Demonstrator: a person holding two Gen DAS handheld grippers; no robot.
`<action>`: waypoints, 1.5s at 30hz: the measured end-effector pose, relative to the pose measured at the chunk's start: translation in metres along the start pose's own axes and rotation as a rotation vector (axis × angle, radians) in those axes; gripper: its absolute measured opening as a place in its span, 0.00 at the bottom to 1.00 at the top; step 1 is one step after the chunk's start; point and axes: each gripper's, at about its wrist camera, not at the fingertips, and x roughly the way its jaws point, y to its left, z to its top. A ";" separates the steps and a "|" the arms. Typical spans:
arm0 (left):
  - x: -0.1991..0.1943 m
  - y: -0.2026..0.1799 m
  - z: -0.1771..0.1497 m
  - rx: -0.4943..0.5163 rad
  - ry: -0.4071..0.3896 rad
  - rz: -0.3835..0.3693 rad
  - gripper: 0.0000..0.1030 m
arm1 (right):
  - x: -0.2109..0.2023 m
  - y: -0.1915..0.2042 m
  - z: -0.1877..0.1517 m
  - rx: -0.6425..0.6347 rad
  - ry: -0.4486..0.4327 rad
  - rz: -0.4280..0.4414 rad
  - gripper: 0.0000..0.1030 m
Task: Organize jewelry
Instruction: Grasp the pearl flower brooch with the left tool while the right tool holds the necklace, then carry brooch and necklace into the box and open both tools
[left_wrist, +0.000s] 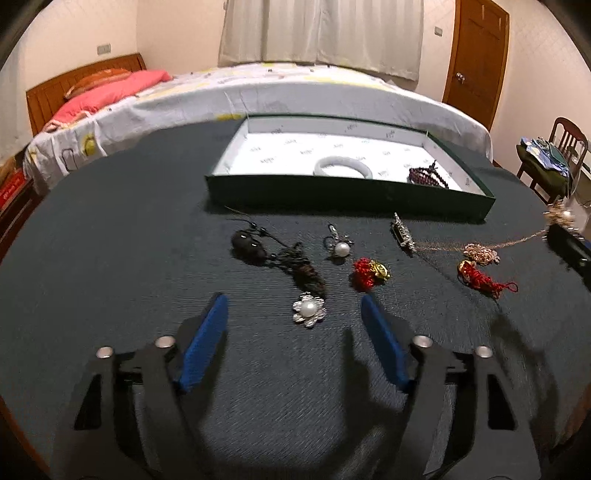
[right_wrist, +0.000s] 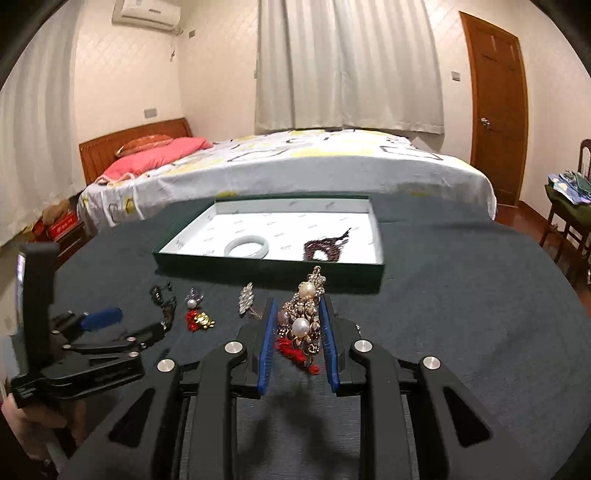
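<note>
- Green tray (left_wrist: 347, 192), white-lined, sits at centre frame; a white bangle (left_wrist: 342, 167) and a dark red bead bracelet (left_wrist: 428, 175) lie inside.
- Pearl flower brooch (left_wrist: 308, 309) lies flat at lower centre.
- Gold pearl-studded piece (right_wrist: 301, 319) stands upright, clamped between blue pads.

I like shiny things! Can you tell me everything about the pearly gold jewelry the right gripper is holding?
The gold pearl ornament is a cluster of gold-coloured metalwork set with small stones and at least two large white pearls. It stands roughly upright, clamped between the blue pads of the right gripper, whose jaws are shut on it. In the left wrist view a thin chain trails from it down toward the dark tablecloth. It sits in front of the green box.
</note>
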 end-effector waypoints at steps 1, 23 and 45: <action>0.003 -0.001 0.000 0.001 0.011 0.000 0.64 | -0.001 -0.002 0.000 0.002 -0.004 -0.003 0.23; 0.017 -0.003 0.005 -0.011 0.056 -0.087 0.16 | -0.010 -0.006 0.006 0.029 -0.048 0.042 0.23; -0.041 0.008 0.047 -0.002 -0.135 -0.063 0.16 | -0.017 0.007 0.039 0.007 -0.119 0.097 0.23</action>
